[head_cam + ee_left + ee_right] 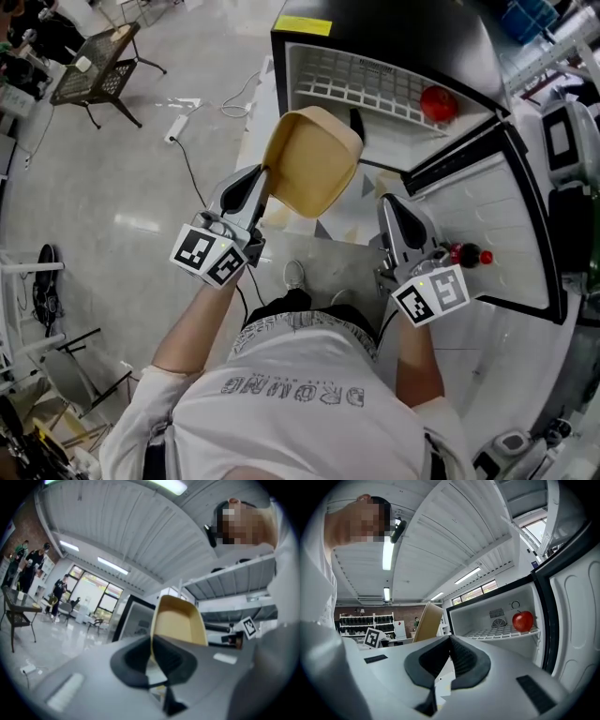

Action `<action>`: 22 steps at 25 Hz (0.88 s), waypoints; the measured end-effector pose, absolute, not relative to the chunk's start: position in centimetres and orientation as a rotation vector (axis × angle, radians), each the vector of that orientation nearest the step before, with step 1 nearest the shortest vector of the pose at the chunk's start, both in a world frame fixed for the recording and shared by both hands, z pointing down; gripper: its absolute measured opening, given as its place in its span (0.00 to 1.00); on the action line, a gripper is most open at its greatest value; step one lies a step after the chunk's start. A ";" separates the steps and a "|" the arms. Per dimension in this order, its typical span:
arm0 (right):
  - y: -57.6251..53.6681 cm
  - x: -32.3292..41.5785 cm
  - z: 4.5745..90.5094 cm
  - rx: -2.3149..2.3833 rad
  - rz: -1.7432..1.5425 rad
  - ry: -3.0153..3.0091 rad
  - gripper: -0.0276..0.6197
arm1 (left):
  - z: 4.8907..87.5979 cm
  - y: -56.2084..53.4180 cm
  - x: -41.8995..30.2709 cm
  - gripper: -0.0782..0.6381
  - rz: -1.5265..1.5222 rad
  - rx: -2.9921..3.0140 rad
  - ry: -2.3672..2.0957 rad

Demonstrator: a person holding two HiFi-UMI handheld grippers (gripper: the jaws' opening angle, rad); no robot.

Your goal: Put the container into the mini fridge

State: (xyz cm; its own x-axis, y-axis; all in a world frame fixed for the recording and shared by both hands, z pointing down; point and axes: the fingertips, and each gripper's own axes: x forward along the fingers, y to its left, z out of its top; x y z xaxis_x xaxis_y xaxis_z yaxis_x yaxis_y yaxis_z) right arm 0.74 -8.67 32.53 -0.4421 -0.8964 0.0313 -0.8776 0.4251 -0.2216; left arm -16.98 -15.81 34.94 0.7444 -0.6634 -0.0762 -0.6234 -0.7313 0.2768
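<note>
My left gripper (263, 184) is clamped on the near rim of the container (312, 161). It is a shallow tan tray with rounded corners, empty, held in the air and tipped so its hollow faces up and back toward me, just in front of the fridge's open mouth. The mini fridge (394, 28) has a black shell and a white inside with a white wire shelf (352, 84) across it, and its door (487, 216) stands swung wide open to the right.
</note>
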 end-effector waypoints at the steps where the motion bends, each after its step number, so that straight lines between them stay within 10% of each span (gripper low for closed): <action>1: -8.9 0.8 32.5 -1.615 -0.315 2.569 0.05 | 35.0 -16.2 -16.9 0.13 -0.249 2.711 -1.014; 22: -15.0 5.7 32.9 -1.533 -0.344 2.572 0.05 | 36.1 -24.4 -9.7 0.13 -0.005 2.667 -1.161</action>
